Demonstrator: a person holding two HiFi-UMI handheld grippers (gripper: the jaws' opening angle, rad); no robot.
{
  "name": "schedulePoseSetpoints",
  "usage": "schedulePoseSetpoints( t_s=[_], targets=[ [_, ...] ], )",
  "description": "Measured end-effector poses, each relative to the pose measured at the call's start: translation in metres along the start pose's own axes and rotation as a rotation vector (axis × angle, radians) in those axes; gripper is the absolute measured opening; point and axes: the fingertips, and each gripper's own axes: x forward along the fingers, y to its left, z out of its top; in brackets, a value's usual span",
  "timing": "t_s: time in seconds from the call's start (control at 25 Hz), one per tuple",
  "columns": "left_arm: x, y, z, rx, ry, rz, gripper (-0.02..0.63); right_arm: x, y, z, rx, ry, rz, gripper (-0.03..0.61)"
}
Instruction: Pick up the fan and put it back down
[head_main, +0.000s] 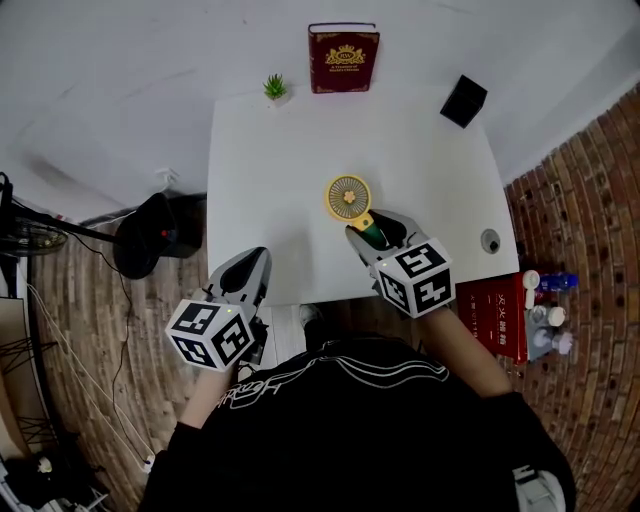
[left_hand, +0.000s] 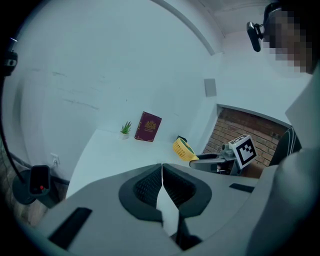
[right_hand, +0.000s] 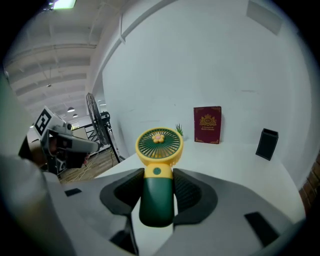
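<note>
Lift step judged in hand: fan (right_hand: 158, 150) is pinched at its handle by right gripper (right_hand: 157, 192) above the table's (head_main: 290, 160) near edge. Left gripper (left_hand: 162, 187) is pressed together, empty. Level lowering, then release, is called for next.

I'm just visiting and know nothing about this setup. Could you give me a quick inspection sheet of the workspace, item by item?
Surface: white rectangular table against a white wall.
Job's things: yellow handheld fan with a dark green handle, upright, seemingly lifted off the table.
Clutter: dark red book, small green potted plant and black box, all along the far edge.
Grippers: right gripper shut on the fan's handle; left gripper shut, empty.
Cables: thin cables on the floor at left.
Surroundings: brick-patterned floor; red box and small bottles at right.
</note>
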Motion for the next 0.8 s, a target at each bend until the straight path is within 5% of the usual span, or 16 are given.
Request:
schedulePoseSetpoints(
  t_s=[0.8],
  targets=[
    [-0.003, -0.024, -0.012, 0.003, 0.000, 0.003, 0.034, -0.039, 0.014, 0.003, 0.041, -0.060, 0.074, 0.179]
  ],
)
